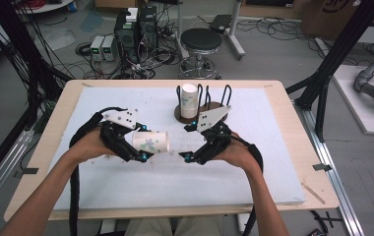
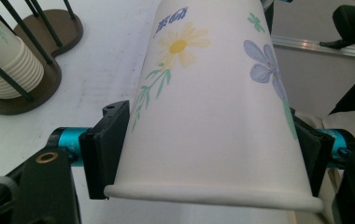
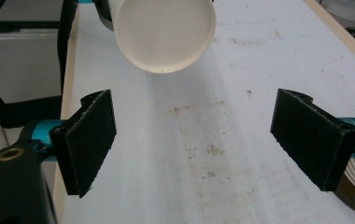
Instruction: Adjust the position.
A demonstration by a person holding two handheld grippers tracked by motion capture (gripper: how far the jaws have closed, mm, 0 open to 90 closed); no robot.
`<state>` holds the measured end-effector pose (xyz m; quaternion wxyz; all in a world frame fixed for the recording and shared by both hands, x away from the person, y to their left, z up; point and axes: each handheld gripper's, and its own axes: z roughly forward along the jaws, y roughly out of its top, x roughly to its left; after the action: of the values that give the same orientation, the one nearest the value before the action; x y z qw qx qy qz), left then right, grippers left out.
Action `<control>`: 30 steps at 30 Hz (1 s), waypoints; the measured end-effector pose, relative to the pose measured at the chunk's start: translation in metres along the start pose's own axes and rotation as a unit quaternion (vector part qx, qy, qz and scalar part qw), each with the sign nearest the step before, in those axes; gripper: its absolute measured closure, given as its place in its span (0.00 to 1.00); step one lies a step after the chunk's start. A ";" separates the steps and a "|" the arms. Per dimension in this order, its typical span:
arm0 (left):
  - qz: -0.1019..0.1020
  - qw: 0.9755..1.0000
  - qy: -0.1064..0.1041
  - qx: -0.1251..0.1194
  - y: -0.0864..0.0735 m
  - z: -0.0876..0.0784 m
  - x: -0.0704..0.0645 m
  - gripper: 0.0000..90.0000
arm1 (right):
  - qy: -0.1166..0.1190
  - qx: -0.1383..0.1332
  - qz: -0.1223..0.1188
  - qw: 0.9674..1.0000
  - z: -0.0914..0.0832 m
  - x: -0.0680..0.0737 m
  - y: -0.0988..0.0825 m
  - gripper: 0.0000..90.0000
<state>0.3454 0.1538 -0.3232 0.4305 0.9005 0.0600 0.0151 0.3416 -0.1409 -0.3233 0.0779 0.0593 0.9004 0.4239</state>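
From above, you are holding a paper cup (image 1: pixel 151 141) on its side in your left gripper (image 1: pixel 142 142), over the middle of the table (image 1: pixel 273 162), bottom toward your right gripper (image 1: pixel 189 142). Behind, near the far edge, a rack (image 1: pixel 201 105) is carrying a stack (image 1: pixel 189 101) of cups.

In the left gripper view, your jaws are clamping the cup (image 2: pixel 208 107) just above its rolled rim; it is white with a yellow daisy and a blue flower. The stack (image 2: pixel 7 65) is sitting upper left.

In the right gripper view, your jaws are standing wide apart, gripping nothing, and the cup's (image 3: pixel 164 32) plain round bottom is facing you.
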 end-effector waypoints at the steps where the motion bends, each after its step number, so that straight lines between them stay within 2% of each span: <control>1: -0.002 1.000 0.001 0.004 0.001 0.000 0.000 0.29 | -0.002 0.006 -0.001 1.000 0.000 0.000 0.000 0.16; 10: -0.002 0.999 0.006 0.042 0.006 0.001 0.000 0.29 | -0.004 0.050 -0.007 0.999 0.004 0.000 0.002 0.16; 15: 0.003 0.997 0.006 0.071 0.009 0.000 -0.001 0.29 | -0.007 0.072 -0.011 0.997 0.008 0.000 0.003 0.16; 21: 0.001 0.997 0.004 0.083 0.010 0.003 -0.001 0.29 | -0.011 0.096 -0.017 0.995 0.013 0.002 0.004 0.16; 23: 0.002 0.996 -0.004 0.092 0.011 0.003 -0.001 0.29 | -0.010 0.103 -0.020 0.994 0.015 0.003 0.004 0.16; 30: 0.006 0.995 -0.007 0.097 0.014 0.010 -0.002 0.29 | -0.008 0.114 -0.028 0.993 0.022 0.005 0.005 0.16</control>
<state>0.3459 0.1373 -0.3182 0.3412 0.9385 0.0524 0.0057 0.3413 -0.1202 -0.3334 0.0896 0.0464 0.9436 0.3152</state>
